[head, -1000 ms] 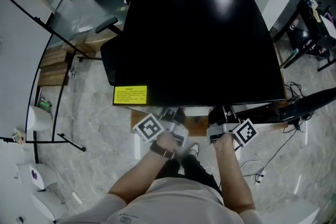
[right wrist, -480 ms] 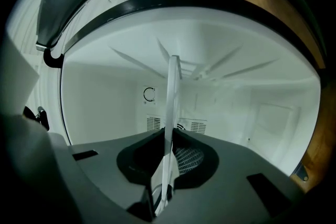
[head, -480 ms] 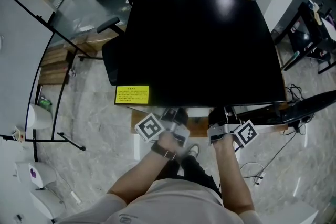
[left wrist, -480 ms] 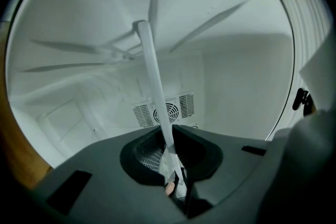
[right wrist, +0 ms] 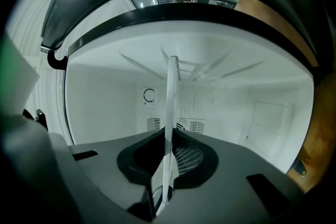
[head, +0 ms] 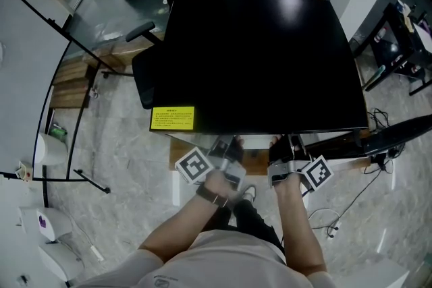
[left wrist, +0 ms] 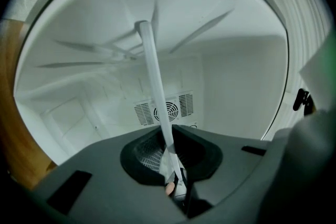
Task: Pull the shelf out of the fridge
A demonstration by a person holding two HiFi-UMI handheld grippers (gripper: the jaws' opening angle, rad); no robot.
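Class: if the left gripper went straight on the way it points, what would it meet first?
The shelf, which the left gripper is clamped on. Beyond it, probably the back wall near the vent, though depth is unclear.

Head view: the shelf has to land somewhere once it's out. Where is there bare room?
The fridge top is bare. The floor between the fridge's left side and the black stand is free too. At the person's right it is crowded: cables trail across the floor.
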